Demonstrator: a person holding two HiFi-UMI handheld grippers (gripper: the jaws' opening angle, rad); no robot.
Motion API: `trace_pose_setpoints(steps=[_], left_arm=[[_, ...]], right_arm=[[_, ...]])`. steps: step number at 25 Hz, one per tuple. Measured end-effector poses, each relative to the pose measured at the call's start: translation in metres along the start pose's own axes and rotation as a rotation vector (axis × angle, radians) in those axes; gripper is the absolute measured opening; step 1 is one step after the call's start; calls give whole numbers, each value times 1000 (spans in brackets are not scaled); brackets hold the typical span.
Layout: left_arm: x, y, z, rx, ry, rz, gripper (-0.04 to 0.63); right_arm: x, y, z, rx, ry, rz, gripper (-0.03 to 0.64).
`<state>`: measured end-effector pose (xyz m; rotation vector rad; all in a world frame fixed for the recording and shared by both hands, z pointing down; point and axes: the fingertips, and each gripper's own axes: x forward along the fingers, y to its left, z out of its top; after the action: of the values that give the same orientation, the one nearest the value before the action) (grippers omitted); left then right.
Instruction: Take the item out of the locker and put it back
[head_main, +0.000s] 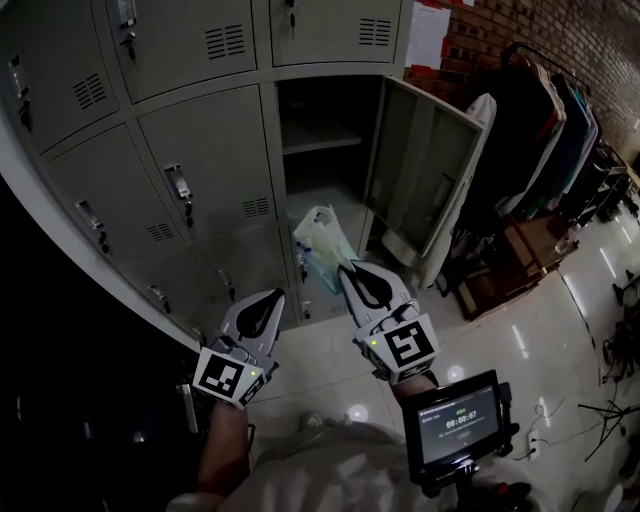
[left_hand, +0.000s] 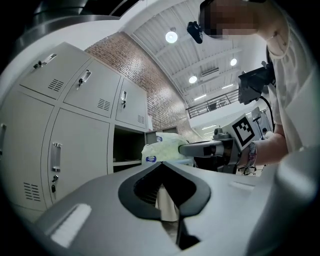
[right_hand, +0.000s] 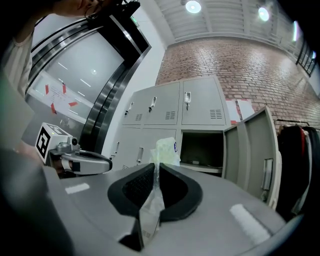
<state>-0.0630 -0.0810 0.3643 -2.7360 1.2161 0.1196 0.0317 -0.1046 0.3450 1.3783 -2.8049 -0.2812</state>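
The right tongs (head_main: 347, 270) are pinched shut on the plastic bag (head_main: 322, 238), held mid-frame in front of the open locker (head_main: 322, 140), outside it; the left tongs (head_main: 274, 296), lower left, are closed and empty; the locker door (head_main: 420, 180) stands open at right.

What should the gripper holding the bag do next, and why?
Probably ease the bag forward into the locker. The right gripper is shut on the bag, which hangs just outside the locker, and the door stands open.
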Motion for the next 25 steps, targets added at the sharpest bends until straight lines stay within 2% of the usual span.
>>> trace_pose_setpoints(steps=[8,13,25], left_arm=[[2,42,5,18,-26,-31,0],[14,54,-5,32,-5,-62,0],[83,105,-25,48,-13,-47,0]], right_arm=[[45,2,1,24,-19,-18,20],[66,-7,-6,76,-29,-5,21],[138,-84,-15,52,-54,-12,20]])
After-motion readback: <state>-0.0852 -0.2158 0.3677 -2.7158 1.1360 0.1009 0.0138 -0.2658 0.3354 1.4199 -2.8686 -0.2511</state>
